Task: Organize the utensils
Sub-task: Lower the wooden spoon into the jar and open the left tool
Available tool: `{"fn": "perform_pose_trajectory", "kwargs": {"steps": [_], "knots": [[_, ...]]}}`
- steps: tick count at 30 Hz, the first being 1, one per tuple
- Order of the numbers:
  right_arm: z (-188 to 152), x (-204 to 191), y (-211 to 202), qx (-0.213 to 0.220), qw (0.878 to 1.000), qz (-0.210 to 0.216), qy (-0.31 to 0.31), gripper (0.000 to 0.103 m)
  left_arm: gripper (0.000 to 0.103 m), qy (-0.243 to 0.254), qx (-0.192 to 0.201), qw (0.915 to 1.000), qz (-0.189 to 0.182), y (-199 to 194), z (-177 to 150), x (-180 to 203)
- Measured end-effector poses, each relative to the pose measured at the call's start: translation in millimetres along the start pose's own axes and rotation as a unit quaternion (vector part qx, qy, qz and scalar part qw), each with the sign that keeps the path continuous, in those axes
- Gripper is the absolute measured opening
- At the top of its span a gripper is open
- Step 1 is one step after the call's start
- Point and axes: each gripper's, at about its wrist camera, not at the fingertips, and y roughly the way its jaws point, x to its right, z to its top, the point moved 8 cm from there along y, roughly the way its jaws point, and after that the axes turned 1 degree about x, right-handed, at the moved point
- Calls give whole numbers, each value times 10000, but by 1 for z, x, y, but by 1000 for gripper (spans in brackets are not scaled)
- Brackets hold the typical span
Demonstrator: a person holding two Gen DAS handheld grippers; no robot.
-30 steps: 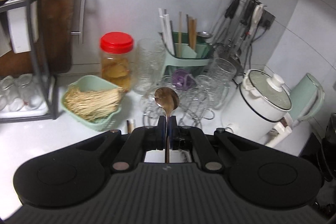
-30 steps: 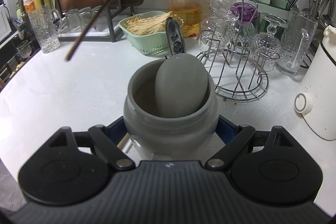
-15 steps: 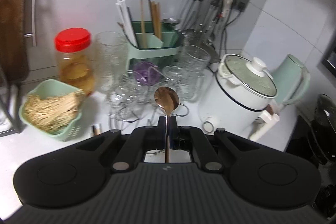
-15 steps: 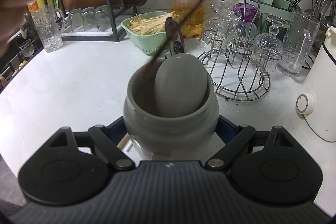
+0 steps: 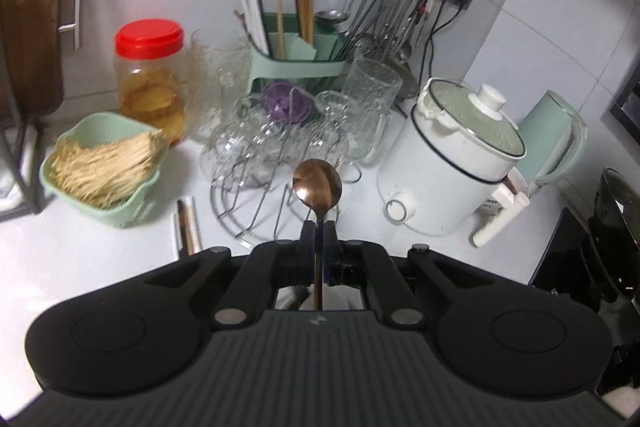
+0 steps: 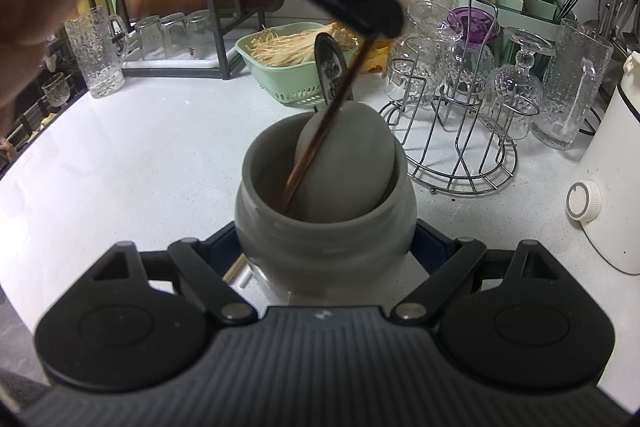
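My left gripper (image 5: 319,233) is shut on the handle of a copper spoon (image 5: 317,185), bowl end up. In the right wrist view the left gripper (image 6: 380,11) reaches in from the upper left, and the copper spoon (image 6: 320,143) slants down with its handle tip inside a grey ceramic jar (image 6: 280,223). My right gripper (image 6: 325,247) is shut on that jar, one pad on each side. A wide grey spoon (image 6: 352,163) and a dark patterned spoon (image 6: 330,71) stand in the jar. A hand shows at the left edge.
On the white counter stand a green basket of pale strands (image 5: 104,167), a red-lidded jar (image 5: 150,79), a wire rack of glasses (image 6: 460,95), a green holder with chopsticks (image 5: 296,43), a white cooker (image 5: 452,163) and a kettle (image 5: 552,143). Loose chopsticks (image 5: 186,223) lie by the basket.
The left gripper has come down and rightward over the jar; the spoon's handle tip, first off to the left, now sits inside the jar. The right gripper and jar have not moved.
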Motion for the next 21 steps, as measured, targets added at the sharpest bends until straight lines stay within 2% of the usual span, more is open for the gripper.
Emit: {"fn": "perform_pose_trajectory", "kwargs": {"steps": [5, 10, 21], "knots": [[0, 0, 0, 3, 10000, -4, 24, 91, 3, -238, -228, 9994, 51, -16, -9, -5], [0, 0, 1, 10, 10000, -30, 56, 91, 2, -493, -488, 9976, -65, -29, -16, -4], [-1, 1, -1, 46, 9998, -114, 145, 91, 2, -418, -1101, 9930, -100, -28, -32, 4]]}}
